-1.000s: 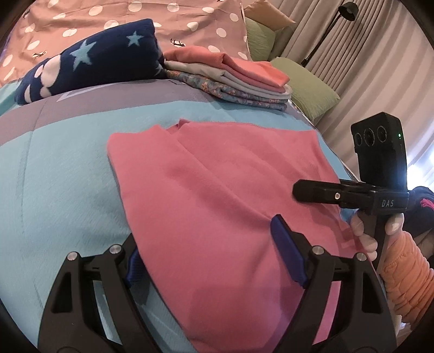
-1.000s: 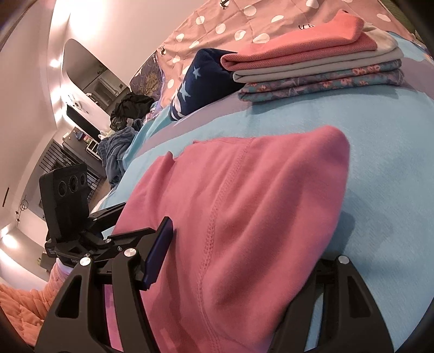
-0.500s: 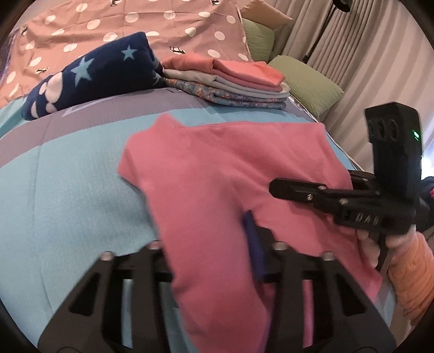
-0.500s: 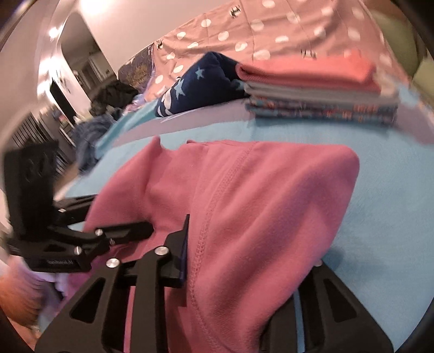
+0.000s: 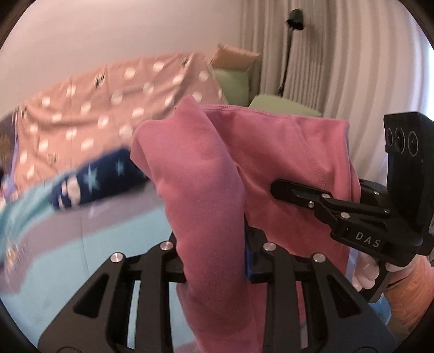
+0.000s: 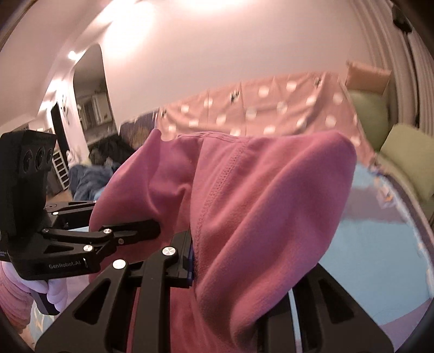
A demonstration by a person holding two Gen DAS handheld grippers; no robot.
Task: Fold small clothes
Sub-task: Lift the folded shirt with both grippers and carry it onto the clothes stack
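Note:
A pink garment [image 5: 206,176] hangs bunched in the air above the bed, lifted by both grippers. My left gripper [image 5: 217,239] has a fold of it between its blue pads, and the jaws are closing on the cloth. To its right in the left wrist view, the right gripper [image 5: 274,187] grips the same garment from the side. In the right wrist view the pink garment [image 6: 257,203] drapes over my right gripper [image 6: 230,271], which is shut on its stitched seam; the right finger is hidden under cloth. The left gripper [image 6: 122,217] holds the far edge.
Below lies the light blue bedspread [image 5: 122,244]. A navy star-patterned blanket [image 5: 103,179] rests against pink polka-dot bedding [image 5: 95,116]. Green pillows [image 5: 282,107], a floor lamp [image 5: 294,21] and curtains stand at the right. A doorway [image 6: 89,95] opens at the left.
Both grippers shut on the near edge of the pink garment and rose, lifting it off the bed. The views tilted up toward the wall; the folded stack dropped out of sight.

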